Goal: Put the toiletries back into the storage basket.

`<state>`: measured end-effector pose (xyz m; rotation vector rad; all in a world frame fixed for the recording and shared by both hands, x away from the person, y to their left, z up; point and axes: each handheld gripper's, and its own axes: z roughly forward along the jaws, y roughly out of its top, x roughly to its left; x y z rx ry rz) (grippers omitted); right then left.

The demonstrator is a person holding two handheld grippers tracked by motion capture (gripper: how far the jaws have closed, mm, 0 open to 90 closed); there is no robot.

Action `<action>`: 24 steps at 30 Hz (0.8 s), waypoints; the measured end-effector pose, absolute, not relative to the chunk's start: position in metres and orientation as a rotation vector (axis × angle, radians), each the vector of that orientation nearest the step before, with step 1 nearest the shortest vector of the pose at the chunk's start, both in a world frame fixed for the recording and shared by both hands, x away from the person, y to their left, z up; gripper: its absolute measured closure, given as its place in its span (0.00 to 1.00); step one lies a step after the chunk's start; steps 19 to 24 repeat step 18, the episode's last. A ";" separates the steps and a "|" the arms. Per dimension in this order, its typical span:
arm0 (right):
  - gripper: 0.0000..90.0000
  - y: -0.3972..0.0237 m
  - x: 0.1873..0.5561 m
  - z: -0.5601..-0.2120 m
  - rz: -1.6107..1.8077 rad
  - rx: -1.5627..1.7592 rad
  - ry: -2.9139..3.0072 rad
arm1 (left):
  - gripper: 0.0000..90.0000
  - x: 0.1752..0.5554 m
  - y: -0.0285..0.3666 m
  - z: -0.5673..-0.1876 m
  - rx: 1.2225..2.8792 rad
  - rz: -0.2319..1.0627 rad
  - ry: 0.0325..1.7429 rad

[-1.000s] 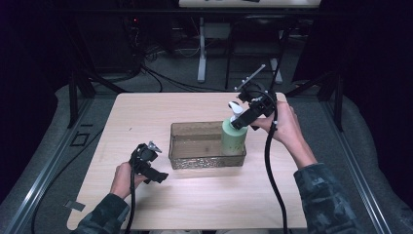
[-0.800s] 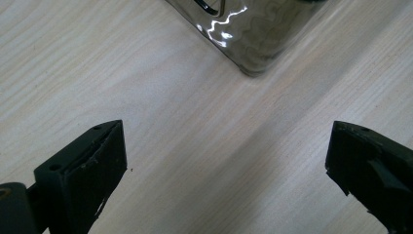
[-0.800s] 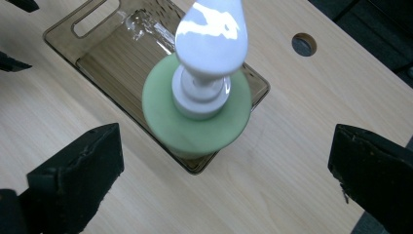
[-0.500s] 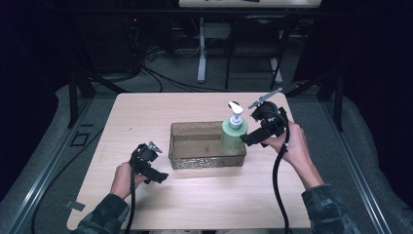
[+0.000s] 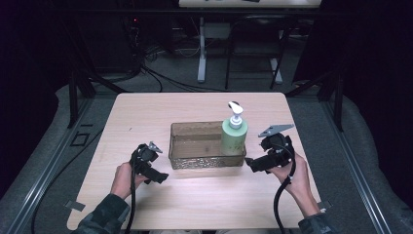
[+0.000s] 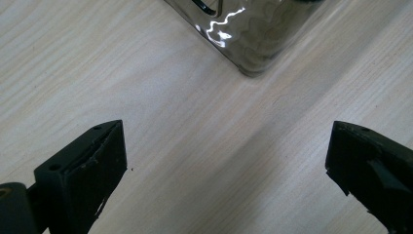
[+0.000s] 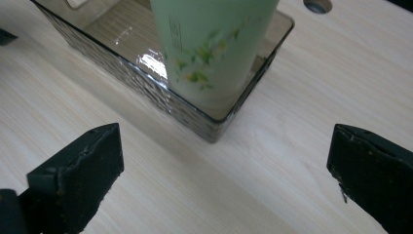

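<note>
A green pump bottle (image 5: pixel 234 135) stands upright inside the clear ribbed tray (image 5: pixel 195 161), at the tray's right end, its white pump head rising above the rim. The tray sits in the middle of the pale wooden worktop (image 5: pixel 160 109). The right claw (image 5: pixel 252 165) hangs just beside the tray's right end, near the bottle but not touching it; its jaws are spread wide with nothing between them. The left claw (image 5: pixel 157 176) rests low near the tray's front left corner, apart from it, its jaws likewise spread wide over bare wood. Both hands hold their tools close to the tray.
</note>
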<state>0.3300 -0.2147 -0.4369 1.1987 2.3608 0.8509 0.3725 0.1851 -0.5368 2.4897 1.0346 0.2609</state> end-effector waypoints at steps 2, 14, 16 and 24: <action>0.00 -0.219 0.327 -0.447 0.862 1.220 2.354 | 0.02 0.373 0.185 -0.537 2.489 0.260 1.036; 0.00 -0.227 0.330 -0.480 0.806 1.283 2.376 | 0.02 0.374 0.185 -0.537 2.485 0.250 1.027; 0.00 -0.228 0.331 -0.483 0.799 1.286 2.382 | 0.02 0.374 0.184 -0.537 2.489 0.251 1.024; 0.00 -0.229 0.332 -0.484 0.794 1.281 2.378 | 0.02 0.374 0.184 -0.537 2.489 0.250 1.021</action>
